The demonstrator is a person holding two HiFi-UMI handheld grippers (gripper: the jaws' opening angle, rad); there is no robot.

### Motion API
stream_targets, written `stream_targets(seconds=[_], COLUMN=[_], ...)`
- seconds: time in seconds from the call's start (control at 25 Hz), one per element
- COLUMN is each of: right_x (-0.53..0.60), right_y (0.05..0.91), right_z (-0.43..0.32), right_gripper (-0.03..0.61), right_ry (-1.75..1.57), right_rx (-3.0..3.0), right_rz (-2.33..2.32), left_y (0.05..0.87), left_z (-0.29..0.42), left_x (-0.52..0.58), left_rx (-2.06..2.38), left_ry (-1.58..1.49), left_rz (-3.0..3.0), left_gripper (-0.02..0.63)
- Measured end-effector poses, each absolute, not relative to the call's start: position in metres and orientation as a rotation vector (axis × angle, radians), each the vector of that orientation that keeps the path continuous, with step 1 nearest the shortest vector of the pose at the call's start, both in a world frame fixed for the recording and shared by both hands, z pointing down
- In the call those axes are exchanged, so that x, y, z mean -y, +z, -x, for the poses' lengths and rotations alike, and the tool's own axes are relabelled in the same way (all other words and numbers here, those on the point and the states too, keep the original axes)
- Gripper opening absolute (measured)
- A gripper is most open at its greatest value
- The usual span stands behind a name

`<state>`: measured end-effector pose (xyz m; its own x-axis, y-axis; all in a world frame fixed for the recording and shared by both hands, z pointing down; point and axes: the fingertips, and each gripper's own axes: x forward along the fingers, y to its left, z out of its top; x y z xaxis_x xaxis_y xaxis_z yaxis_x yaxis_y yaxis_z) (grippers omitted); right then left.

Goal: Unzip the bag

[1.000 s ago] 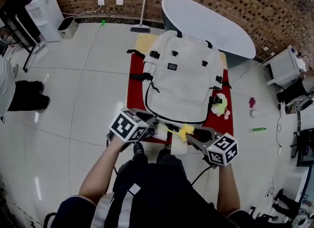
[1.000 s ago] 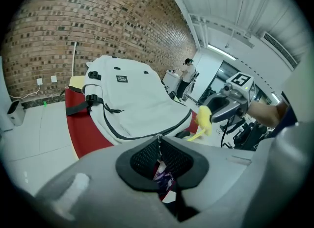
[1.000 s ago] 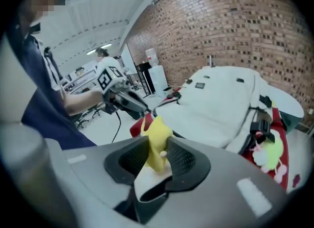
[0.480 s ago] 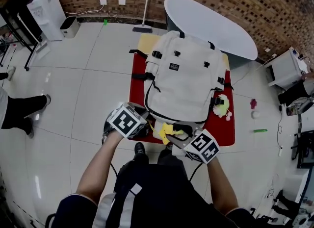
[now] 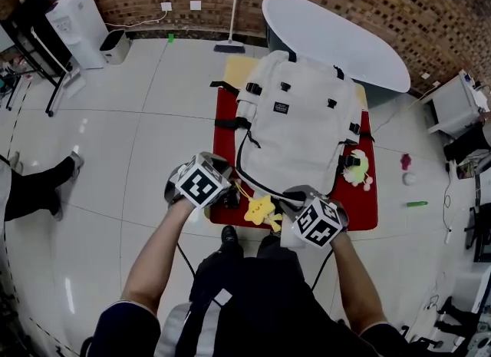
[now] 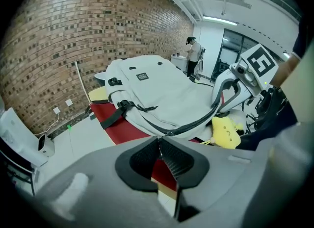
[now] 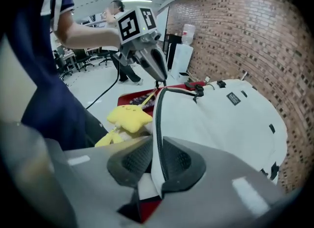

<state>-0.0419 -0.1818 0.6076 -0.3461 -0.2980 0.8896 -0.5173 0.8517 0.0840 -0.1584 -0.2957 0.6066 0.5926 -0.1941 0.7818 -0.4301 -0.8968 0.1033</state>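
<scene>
A white backpack (image 5: pixel 299 129) lies flat on a red mat (image 5: pixel 224 137), its dark zipper (image 6: pixel 196 121) running round the near end. My left gripper (image 5: pixel 232 193) is at the bag's near left corner. Its jaws have just been opening slightly, and the thin zipper pull (image 6: pixel 159 142) is still pinched between the pads. My right gripper (image 5: pixel 293 197) has just been closing and is shut on the backpack's near edge (image 7: pixel 158 139), zipper line between the pads. A yellow star plush (image 5: pixel 260 209) lies on the mat between both grippers.
A white oval table (image 5: pixel 334 37) stands behind the mat, with a broom (image 5: pixel 230 10) beside it. A second plush toy (image 5: pixel 357 168) sits by the bag's right side. A person's legs (image 5: pixel 38 186) are at the left. Small items lie on the floor at right (image 5: pixel 416 203).
The right gripper has let go of the yellow plush and moved left and down onto the bag's near edge. The left gripper has shifted closer to the bag's corner.
</scene>
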Motion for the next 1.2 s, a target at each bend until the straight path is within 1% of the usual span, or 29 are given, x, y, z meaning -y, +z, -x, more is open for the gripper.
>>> stream_targets(seconds=[0.24,0.52,0.84,0.92,0.96,1.04,1.12,1.2], right_x=[0.18,0.178,0.181,0.184,0.186,0.191,0.2,0.212], right_y=[0.598,0.599,0.599,0.598,0.595,0.584,0.568,0.547], right_z=[0.042,0.04,0.038,0.038,0.038,0.035,0.029,0.018], right_gripper=[0.057,0.055,0.058,0.071,0.084,0.135,0.143,0.131], right_ry=[0.291,0.347,0.396,0.414,0.428,0.458,0.477,0.476], right_rx=[1.965,1.98,1.998,2.014,2.03,2.08,2.149,2.228], right_rz=[-0.614,-0.653,-0.683,-0.689,-0.703,-0.751,-0.819,-0.913], left_y=[0.604,0.612,0.633,0.628,0.622,0.607,0.586,0.558], left_z=[0.157,0.139,0.13,0.133,0.135,0.139,0.143,0.139], left_x=[0.327,0.37,0.39,0.389,0.388,0.387,0.384,0.379], left_rx=[0.522,0.543,0.629,0.641,0.652,0.677,0.71,0.747], left_ry=[1.246,1.304,1.195,1.147,1.11,1.017,0.903,0.758], left_rz=[-2.616,-2.677,-2.634,-2.621,-2.617,-2.609,-2.597,-2.586], left_gripper=[0.033,0.028,0.023,0.027,0.033,0.102,0.137,0.137])
